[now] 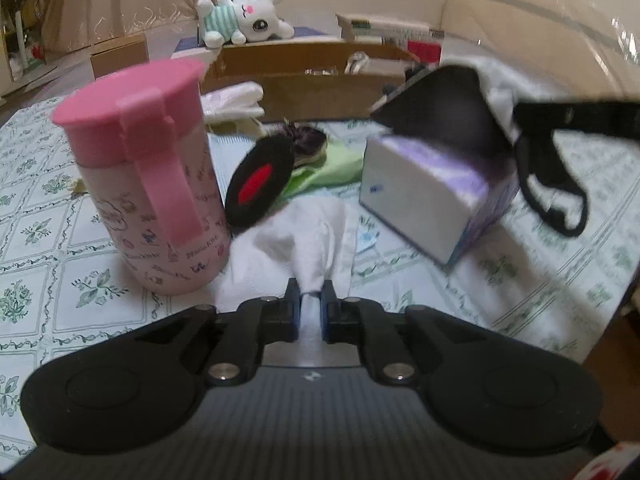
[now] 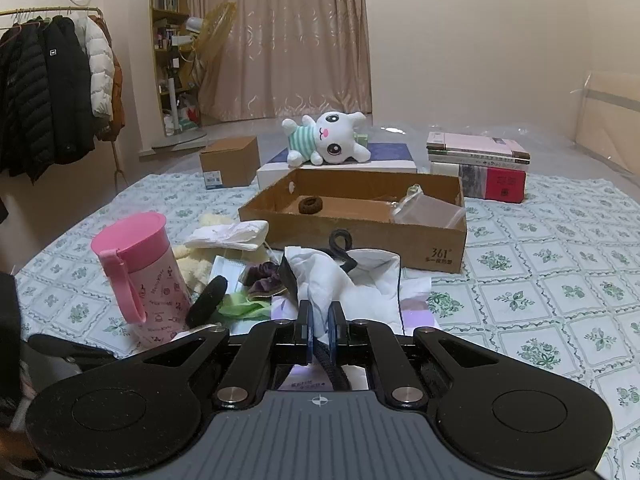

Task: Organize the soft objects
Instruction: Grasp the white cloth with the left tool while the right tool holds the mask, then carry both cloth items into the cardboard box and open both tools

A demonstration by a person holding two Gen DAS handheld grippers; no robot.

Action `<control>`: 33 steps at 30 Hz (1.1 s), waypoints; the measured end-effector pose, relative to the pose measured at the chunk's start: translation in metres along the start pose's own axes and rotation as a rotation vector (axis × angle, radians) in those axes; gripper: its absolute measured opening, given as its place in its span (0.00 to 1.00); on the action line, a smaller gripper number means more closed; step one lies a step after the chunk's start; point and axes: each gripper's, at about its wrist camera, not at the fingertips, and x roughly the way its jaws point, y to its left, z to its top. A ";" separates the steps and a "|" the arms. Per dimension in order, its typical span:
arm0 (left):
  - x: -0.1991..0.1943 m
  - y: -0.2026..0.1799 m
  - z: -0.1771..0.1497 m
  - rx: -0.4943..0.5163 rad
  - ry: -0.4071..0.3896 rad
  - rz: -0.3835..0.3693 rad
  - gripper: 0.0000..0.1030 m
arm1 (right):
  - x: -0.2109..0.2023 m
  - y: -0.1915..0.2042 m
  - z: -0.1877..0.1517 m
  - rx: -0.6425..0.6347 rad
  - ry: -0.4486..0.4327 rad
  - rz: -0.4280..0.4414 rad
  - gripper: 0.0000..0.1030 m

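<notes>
My left gripper [image 1: 311,294] is shut on a white cloth [image 1: 304,232] that lies on the patterned tablecloth. My right gripper [image 2: 320,312] is shut on a white cloth pouch with black straps [image 2: 352,280], held up above a purple tissue pack [image 2: 416,312]; the same pouch [image 1: 452,108] hangs at upper right in the left wrist view. A black pad with a red oval [image 1: 260,180], a green cloth [image 1: 332,168] and a purple scrunchie [image 2: 264,276] lie nearby. An open cardboard box [image 2: 360,236] holds a brown ring [image 2: 311,205].
A pink lidded cup [image 1: 152,196] stands left of my left gripper. A white plush rabbit [image 2: 328,140] lies on a flat box behind the cardboard box. Stacked books [image 2: 480,168] sit at back right. A small carton [image 2: 230,162] stands at back left. White socks [image 2: 228,236] lie by the box.
</notes>
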 end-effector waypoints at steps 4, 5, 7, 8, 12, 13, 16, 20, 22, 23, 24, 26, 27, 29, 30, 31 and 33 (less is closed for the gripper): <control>-0.021 0.012 0.009 -0.062 -0.027 -0.037 0.08 | -0.005 0.002 0.003 0.003 -0.011 0.001 0.07; -0.027 0.015 0.011 -0.072 -0.037 -0.042 0.08 | -0.006 0.002 0.004 0.002 -0.015 0.000 0.07; -0.037 0.018 0.014 -0.083 -0.049 -0.050 0.08 | -0.009 0.003 0.006 0.003 -0.023 -0.002 0.07; -0.042 0.019 0.016 -0.085 -0.056 -0.055 0.08 | -0.011 0.003 0.007 0.004 -0.027 -0.002 0.07; -0.062 0.020 0.026 -0.088 -0.079 -0.078 0.08 | -0.018 0.004 0.013 0.005 -0.045 0.004 0.07; -0.066 0.018 0.029 -0.084 -0.087 -0.080 0.08 | -0.020 0.005 0.015 0.004 -0.049 0.006 0.07; -0.078 0.014 0.040 -0.074 -0.114 -0.092 0.08 | -0.025 0.007 0.020 -0.008 -0.064 0.011 0.07; -0.088 0.010 0.054 -0.068 -0.141 -0.112 0.08 | -0.034 0.009 0.030 -0.021 -0.090 0.013 0.07; -0.091 0.009 0.062 -0.064 -0.150 -0.123 0.08 | -0.038 0.009 0.035 -0.027 -0.104 0.012 0.07; -0.093 0.010 0.067 -0.063 -0.154 -0.129 0.08 | -0.040 0.008 0.039 -0.027 -0.111 0.013 0.07; -0.095 0.010 0.072 -0.060 -0.160 -0.132 0.08 | -0.042 0.008 0.042 -0.027 -0.115 0.015 0.07; -0.099 0.012 0.083 -0.054 -0.173 -0.141 0.08 | -0.045 0.006 0.049 -0.026 -0.128 0.018 0.07; -0.101 0.014 0.089 -0.051 -0.178 -0.144 0.08 | -0.046 0.005 0.053 -0.027 -0.134 0.019 0.07; -0.104 0.016 0.101 -0.049 -0.188 -0.150 0.08 | -0.048 0.002 0.060 -0.020 -0.147 0.026 0.07; -0.106 0.018 0.108 -0.050 -0.193 -0.151 0.08 | -0.049 0.001 0.064 -0.015 -0.153 0.030 0.07; -0.108 0.019 0.115 -0.046 -0.198 -0.151 0.08 | -0.050 0.000 0.068 -0.014 -0.160 0.031 0.07; -0.110 0.020 0.127 -0.031 -0.210 -0.145 0.08 | -0.051 -0.002 0.076 -0.023 -0.173 0.028 0.07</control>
